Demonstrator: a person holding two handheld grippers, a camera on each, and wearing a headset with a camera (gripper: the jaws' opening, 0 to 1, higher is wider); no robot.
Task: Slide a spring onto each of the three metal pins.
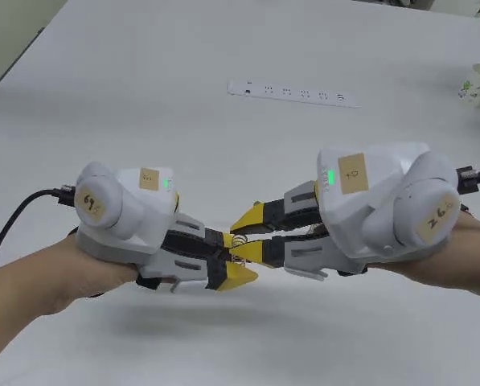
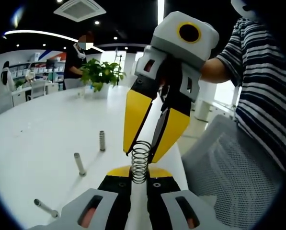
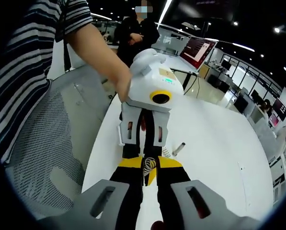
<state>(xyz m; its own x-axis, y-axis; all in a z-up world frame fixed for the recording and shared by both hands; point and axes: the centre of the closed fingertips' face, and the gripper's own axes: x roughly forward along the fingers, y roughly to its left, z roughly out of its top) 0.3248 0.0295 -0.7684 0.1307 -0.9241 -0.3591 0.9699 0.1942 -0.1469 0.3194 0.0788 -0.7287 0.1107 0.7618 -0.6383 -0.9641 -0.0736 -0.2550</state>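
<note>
Yellow-tipped jaws of the left gripper, at the bottom centre of the left gripper view, sit narrow and pinch the lower end of a steel spring, which stands up from between them. The right gripper reaches down from the upper centre of that view. Its two yellow jaws are spread in a slim V with a tip on each side of the spring's top coils; I cannot tell whether they press on it.

In the head view the two grippers meet nose to nose in the lower middle, above the white table. On the tabletop at the lower left of the left gripper view three metal pins stand apart in a slanting row: the far pin, the middle pin and the near pin, which leans. All three are bare. A white power strip lies across the upper middle of the head view.
</note>
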